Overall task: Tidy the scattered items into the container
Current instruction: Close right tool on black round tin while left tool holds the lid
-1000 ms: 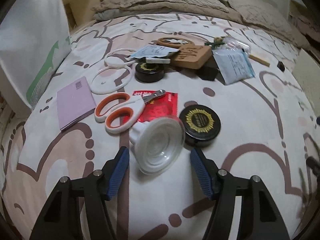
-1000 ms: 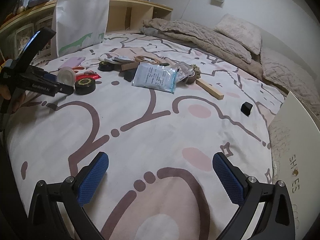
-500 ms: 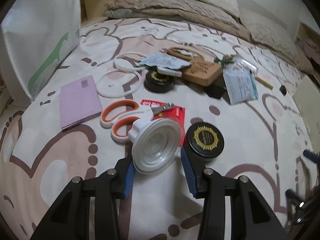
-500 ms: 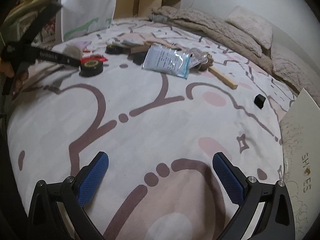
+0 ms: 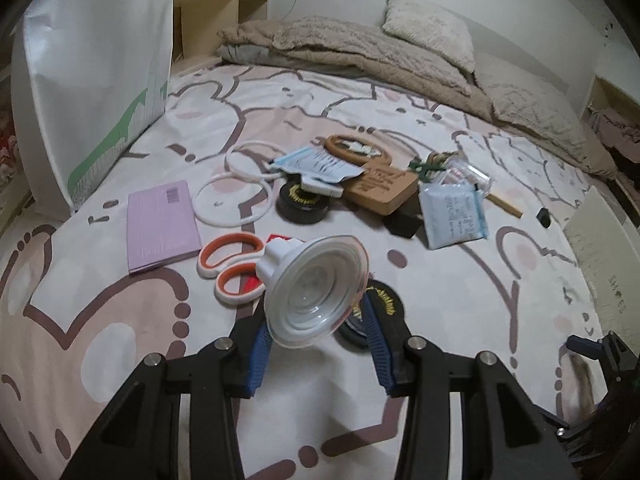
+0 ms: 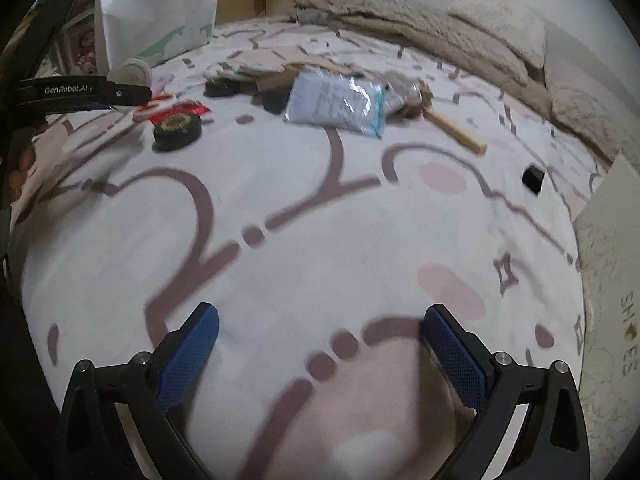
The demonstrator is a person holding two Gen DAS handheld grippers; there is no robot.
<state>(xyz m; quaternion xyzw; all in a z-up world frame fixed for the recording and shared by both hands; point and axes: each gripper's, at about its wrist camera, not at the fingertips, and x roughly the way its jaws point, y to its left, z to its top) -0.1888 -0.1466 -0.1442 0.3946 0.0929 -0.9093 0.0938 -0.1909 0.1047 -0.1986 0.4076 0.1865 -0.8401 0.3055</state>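
My left gripper [image 5: 316, 340] is shut on a white and clear plastic suction cup [image 5: 312, 288], held a little above the patterned bed cover. From the right wrist view the same cup [image 6: 132, 72] shows at the far left in that gripper's fingers. Behind it lie orange-handled scissors [image 5: 230, 260], a red packet [image 5: 252, 284], two black round tins [image 5: 302, 200] [image 5: 384, 308], a purple booklet [image 5: 160, 226], white rings [image 5: 232, 196], a wooden board [image 5: 380, 188] and a blue-edged pouch [image 5: 454, 214]. A white paper bag [image 5: 96, 72] stands at the left. My right gripper [image 6: 320, 354] is open over bare cover.
A wooden stick [image 6: 456, 130] and a small black block [image 6: 533, 178] lie toward the right. A white shoe-box lid [image 6: 612, 320] leans at the right edge. A beige blanket and pillows [image 5: 380, 48] fill the far end, with a wooden shelf [image 5: 216, 12] behind the bag.
The left gripper's fingers closed on the suction cup and raised it off the cover, with a roll of the wrist. The right gripper tipped slightly but stayed open in place.
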